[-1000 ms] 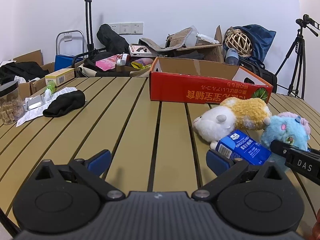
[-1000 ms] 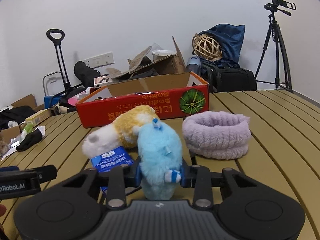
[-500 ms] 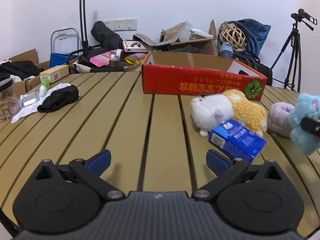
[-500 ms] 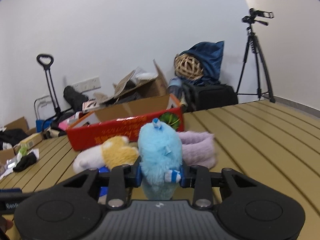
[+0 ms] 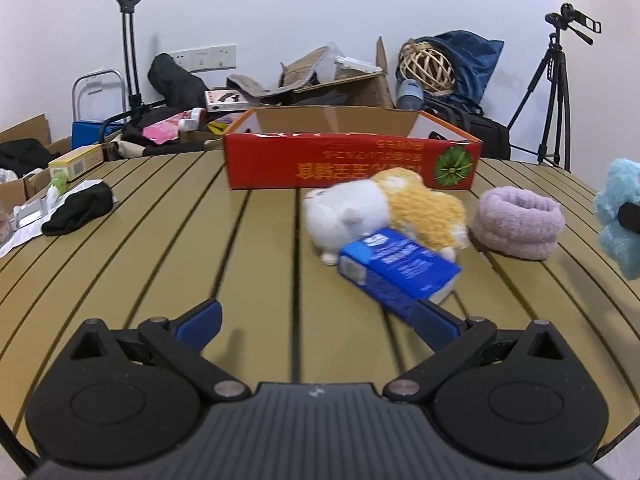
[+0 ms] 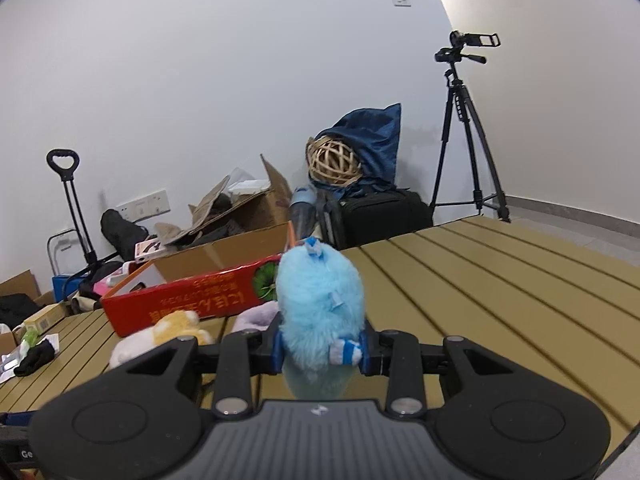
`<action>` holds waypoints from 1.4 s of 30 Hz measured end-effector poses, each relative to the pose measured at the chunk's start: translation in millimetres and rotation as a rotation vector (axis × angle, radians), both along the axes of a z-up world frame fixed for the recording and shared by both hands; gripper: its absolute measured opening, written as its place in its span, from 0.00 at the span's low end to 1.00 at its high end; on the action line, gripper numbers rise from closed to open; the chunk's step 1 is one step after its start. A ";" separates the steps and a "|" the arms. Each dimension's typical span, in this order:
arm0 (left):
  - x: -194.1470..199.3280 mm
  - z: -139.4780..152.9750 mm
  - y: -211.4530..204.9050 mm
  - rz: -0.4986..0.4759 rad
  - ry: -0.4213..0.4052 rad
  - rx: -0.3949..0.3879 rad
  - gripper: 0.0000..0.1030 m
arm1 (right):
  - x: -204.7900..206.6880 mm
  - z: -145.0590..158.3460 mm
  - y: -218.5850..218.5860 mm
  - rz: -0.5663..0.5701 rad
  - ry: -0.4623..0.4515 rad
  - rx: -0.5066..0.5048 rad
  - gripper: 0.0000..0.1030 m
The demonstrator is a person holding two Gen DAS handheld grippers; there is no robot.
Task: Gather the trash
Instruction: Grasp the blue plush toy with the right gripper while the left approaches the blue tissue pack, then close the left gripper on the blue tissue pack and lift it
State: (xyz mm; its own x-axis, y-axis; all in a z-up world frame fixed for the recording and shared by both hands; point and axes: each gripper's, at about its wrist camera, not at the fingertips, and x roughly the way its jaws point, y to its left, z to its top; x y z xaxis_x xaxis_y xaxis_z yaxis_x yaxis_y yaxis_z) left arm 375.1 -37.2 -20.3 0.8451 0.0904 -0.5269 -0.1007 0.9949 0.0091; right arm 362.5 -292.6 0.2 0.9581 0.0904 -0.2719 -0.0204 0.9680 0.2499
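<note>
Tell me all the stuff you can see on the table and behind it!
Table: one, tan slats.
Box: one, red, open, far side of table.
Blue toy: one, fluffy, clamped in right gripper.
Hamster toy: one, white and yellow, mid table.
Tissue pack: one, blue, leaning against hamster toy.
Purple ring: one, fluffy, right of hamster toy.
Black cloth: one, left edge.
Tripod: one, black, with camera, by wall.
Wicker ball: one, in blue cloth.
Left gripper: open, empty.
Right gripper: shut on blue toy.
</note>
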 end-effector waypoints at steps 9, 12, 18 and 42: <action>26.2 1.1 -39.9 0.005 0.047 0.014 1.00 | -5.0 -0.1 -30.2 -0.036 -0.001 0.048 0.31; 37.7 1.0 -49.1 0.023 0.070 0.017 1.00 | -6.6 -0.7 -36.0 -0.041 -0.004 0.065 0.31; 59.1 -2.3 -62.2 0.080 0.114 0.040 1.00 | -8.8 -0.6 -42.5 -0.042 -0.011 0.096 0.31; 74.5 -9.1 -67.0 0.129 0.135 0.021 0.76 | -4.6 -5.3 -47.7 -0.038 0.007 0.136 0.32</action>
State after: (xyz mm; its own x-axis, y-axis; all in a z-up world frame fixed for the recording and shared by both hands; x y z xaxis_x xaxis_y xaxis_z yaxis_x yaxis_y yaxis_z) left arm 449.5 -104.1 -29.4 0.7476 0.2054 -0.6315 -0.2240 0.9732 0.0514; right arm 357.9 -340.3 -5.1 0.9596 0.0901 -0.2666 0.0182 0.9254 0.3785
